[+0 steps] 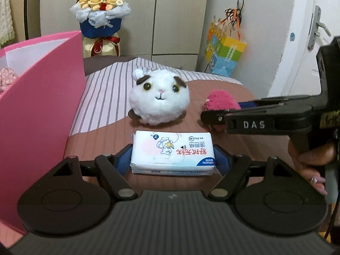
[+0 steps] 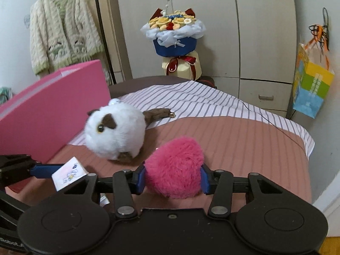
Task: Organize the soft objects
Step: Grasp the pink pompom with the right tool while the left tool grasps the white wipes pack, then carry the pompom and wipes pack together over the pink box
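Observation:
My left gripper (image 1: 173, 161) is shut on a white pack of wet wipes (image 1: 173, 154), just above the brown bedspread; the pack also shows in the right wrist view (image 2: 69, 173). My right gripper (image 2: 173, 179) is shut on a fluffy pink plush (image 2: 175, 166), also seen in the left wrist view (image 1: 221, 103). A white plush cat (image 1: 159, 96) with brown ears sits on the bed between the two and beyond them; it shows in the right wrist view too (image 2: 114, 130).
An open pink box (image 1: 42, 97) stands at the left on the bed, with something pale pink inside. A striped sheet (image 2: 201, 102) covers the far bed. A bouquet (image 2: 175, 35), wardrobe and hanging colourful bag (image 2: 311, 85) stand behind.

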`<state>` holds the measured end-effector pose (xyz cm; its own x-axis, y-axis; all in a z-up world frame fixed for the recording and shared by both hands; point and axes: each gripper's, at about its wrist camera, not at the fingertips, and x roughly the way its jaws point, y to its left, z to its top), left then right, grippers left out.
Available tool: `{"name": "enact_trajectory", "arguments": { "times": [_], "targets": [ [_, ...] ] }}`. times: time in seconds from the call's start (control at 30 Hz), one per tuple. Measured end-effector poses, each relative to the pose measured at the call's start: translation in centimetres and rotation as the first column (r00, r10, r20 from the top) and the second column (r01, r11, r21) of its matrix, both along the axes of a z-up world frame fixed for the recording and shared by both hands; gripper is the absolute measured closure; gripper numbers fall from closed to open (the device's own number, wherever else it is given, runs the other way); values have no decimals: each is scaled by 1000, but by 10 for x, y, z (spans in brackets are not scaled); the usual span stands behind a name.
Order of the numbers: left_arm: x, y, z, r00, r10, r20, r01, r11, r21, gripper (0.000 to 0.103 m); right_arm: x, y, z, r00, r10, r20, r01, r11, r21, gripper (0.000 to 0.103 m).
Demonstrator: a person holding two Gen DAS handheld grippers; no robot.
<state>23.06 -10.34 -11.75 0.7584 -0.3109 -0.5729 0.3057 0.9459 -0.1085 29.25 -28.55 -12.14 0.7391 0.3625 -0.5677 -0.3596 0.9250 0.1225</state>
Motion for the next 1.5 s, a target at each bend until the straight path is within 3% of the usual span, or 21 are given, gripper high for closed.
{"name": "enact_trajectory", "arguments": {
  "times": [0.23,0.43,0.6,0.8,1.13,1.5],
  "targets": [
    [-20,6,14,1000,-18,24,18,1000,-7,26,-31,3,4,999,-45,2,45,999,5,50],
    [-37,12,22,996,-89,-23,88,996,-18,26,-73,2,4,998,-61,7,61,998,17,50],
    [-57,18,30,996,-93,-18,93,996,9,26,-100,1,4,997,-70,-12,70,998,7,50],
    [-77,25,36,991,-124,-53,126,992,29,26,-128,9,13,999,-34,-29,34,999,6,50],
    [-91,55,45,978,-154,-143,152,988,-24,26,-161,31,34,998,29,-57,-30,999,-15,50],
    [-109,105,72,951,-194,-240,186,981,-56,26,-175,66,73,970,192,-145,-199,980,-31,50]
  ]
}}
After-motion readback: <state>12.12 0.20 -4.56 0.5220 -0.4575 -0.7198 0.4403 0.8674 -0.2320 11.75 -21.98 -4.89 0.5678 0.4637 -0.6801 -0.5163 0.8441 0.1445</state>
